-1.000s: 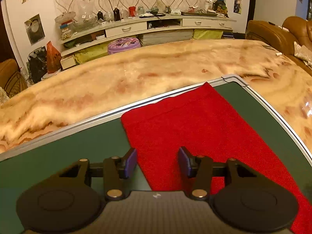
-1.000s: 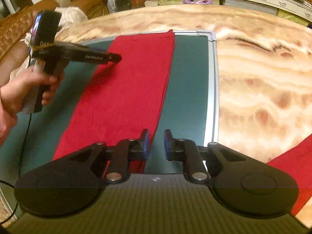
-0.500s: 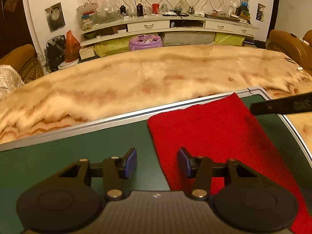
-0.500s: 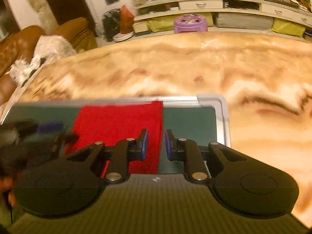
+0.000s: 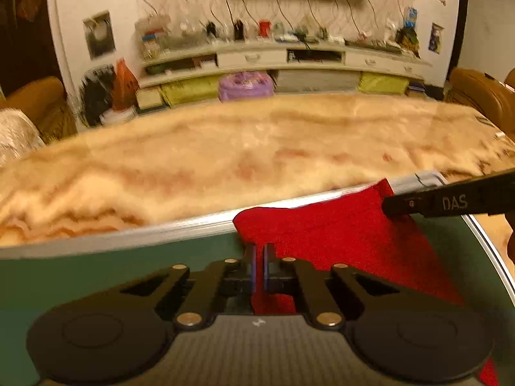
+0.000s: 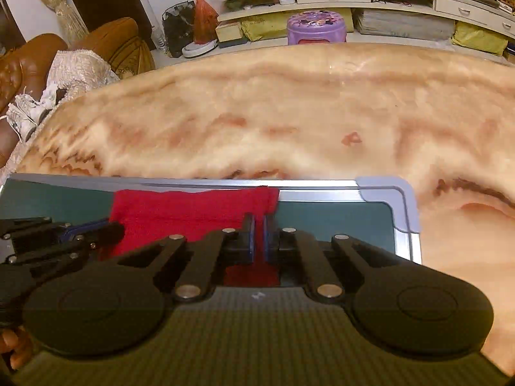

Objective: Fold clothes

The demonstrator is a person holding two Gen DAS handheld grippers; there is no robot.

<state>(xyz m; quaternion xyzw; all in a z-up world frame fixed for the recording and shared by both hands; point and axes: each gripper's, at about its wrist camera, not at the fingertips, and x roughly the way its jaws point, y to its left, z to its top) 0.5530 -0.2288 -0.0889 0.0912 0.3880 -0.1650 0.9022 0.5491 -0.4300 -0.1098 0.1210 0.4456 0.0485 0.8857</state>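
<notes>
A red cloth [image 5: 347,234] lies on a green board [image 5: 96,273] with a silver frame. My left gripper [image 5: 259,254] is shut on the cloth's far left corner, which is lifted slightly. My right gripper [image 6: 259,225] is shut on the cloth's far right corner [image 6: 268,199], near the board's far edge. The red cloth [image 6: 180,212] spans between the two grippers. The right gripper also shows in the left wrist view [image 5: 386,206] at the right, and the left gripper shows in the right wrist view [image 6: 112,230] at the left.
The board's grey corner piece [image 6: 396,199] sits on a marbled beige table [image 6: 289,112]. Beyond the table stand a purple stool [image 6: 317,25], shelves with clutter [image 5: 289,54] and brown sofas [image 6: 106,45].
Both grippers moved forward to the cloth's far corners and closed on them. The left jaws, open before, are now shut on the red cloth, whose corner has lifted.
</notes>
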